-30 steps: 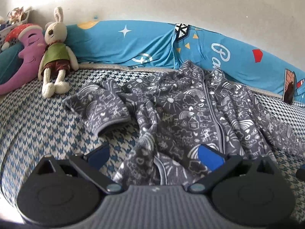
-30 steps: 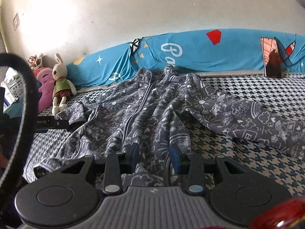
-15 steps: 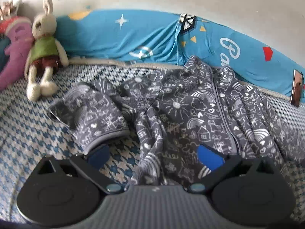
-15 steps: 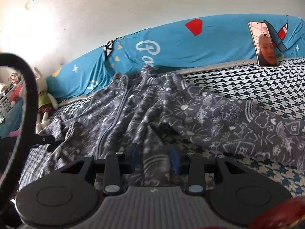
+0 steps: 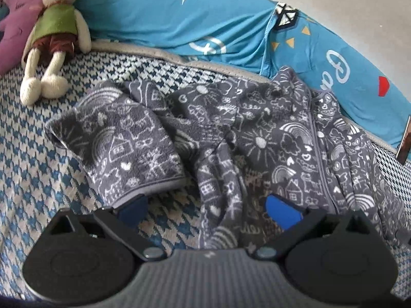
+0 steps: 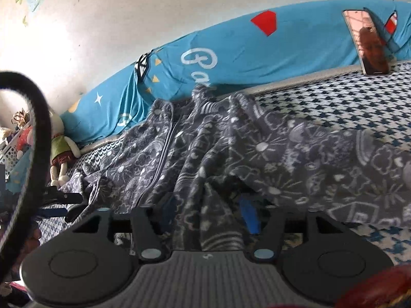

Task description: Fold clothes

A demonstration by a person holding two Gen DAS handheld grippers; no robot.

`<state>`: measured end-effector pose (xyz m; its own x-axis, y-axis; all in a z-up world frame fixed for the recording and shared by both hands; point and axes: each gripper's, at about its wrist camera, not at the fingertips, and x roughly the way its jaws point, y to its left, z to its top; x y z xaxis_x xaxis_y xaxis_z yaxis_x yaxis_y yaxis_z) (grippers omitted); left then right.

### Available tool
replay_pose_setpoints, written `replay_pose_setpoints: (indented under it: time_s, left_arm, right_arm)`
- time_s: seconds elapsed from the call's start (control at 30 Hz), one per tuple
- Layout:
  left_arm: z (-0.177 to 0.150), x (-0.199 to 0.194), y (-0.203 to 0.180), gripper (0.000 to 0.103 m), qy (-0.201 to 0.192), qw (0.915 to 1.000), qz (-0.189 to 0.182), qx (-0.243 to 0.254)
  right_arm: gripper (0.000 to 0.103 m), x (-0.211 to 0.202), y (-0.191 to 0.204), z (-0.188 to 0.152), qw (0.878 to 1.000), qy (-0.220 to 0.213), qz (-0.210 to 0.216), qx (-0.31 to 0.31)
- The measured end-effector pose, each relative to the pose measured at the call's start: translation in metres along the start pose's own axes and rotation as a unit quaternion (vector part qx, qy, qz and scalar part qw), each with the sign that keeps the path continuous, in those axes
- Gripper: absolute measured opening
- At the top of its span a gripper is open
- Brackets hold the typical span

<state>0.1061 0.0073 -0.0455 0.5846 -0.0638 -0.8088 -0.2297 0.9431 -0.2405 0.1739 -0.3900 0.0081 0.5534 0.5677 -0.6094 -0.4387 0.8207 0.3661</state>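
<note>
left hand-held gripper [image 5: 205,211]: black body; blue pads | right hand-held gripper [image 6: 208,211]: seemingly alike

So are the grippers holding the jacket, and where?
Left hand-held gripper is open, holding nothing. Right hand-held gripper has jacket hem between its fingers; a grip cannot be told.

A bedroom in a home: a bed [image 5: 38,179] covered in blue-and-white houndstooth fabric runs along a plain pale wall [image 6: 128,25]. A long blue bolster [image 5: 179,23] printed with stars lies at the far edge. A plush rabbit [image 5: 55,33] and a purple stuffed toy [image 5: 12,25] sit at the far left, and a phone [image 6: 367,43] leans against the bolster on the right.
</note>
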Motion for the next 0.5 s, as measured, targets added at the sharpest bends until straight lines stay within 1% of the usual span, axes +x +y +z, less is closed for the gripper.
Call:
replay_pose_setpoints:
  time_s: [0.27, 0.5]
  left_arm:
    - [0.003, 0.017, 0.001, 0.103, 0.025, 0.9997, -0.008, 0.000]
    - [0.008, 0.031, -0.007, 0.103, 0.035, 0.9992, -0.019, -0.005]
  right_arm:
    - [0.063, 0.026, 0.014, 0.000, 1.000, 0.015, -0.006, -0.012]
    - [0.062, 0.045, 0.019, 0.000, 1.000, 0.024, -0.013, -0.013]
